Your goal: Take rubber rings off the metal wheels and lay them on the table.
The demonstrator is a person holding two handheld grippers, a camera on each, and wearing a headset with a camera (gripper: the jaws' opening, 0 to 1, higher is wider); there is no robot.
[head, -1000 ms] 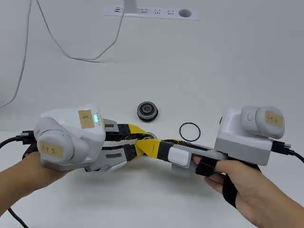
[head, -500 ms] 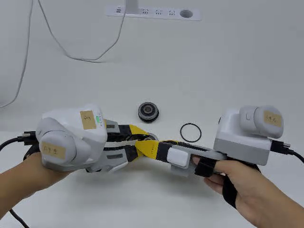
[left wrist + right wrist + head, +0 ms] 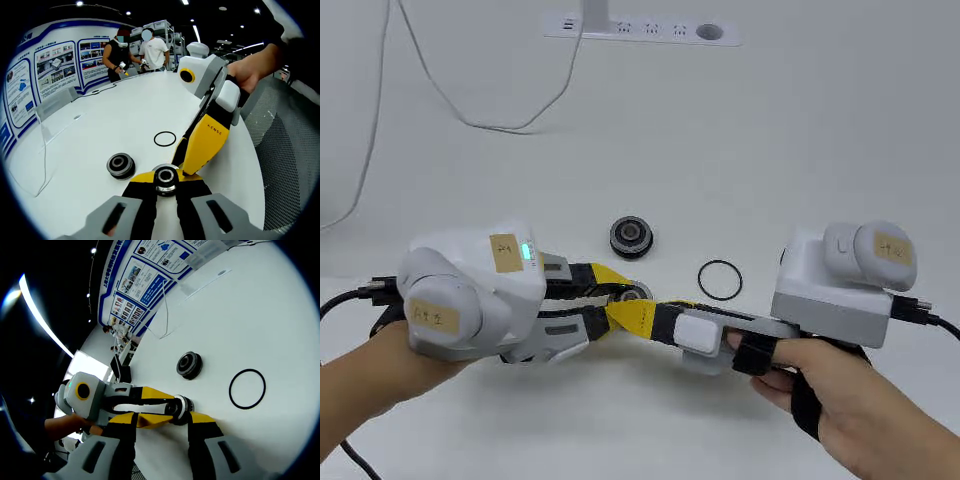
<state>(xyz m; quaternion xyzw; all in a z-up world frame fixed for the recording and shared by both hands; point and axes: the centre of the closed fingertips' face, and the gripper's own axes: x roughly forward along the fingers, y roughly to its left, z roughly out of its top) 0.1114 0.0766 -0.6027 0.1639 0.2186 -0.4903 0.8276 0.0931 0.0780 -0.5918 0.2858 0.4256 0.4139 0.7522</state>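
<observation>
One rubber ring (image 3: 720, 278) lies near held wheel (image 3: 180, 407); left gripper (image 3: 167, 178) clamps it, right gripper (image 3: 175, 419) straddles it, grip unclear; second wheel (image 3: 631, 236) nearby still ringed.

Head view: looks forward and down over table (image 3: 770, 150), mid-range. Gripper views: sit low and close, face each other across held wheel (image 3: 166, 179). Share spare wheel (image 3: 631, 235) and loose ring (image 3: 720, 278) across all three.
</observation>
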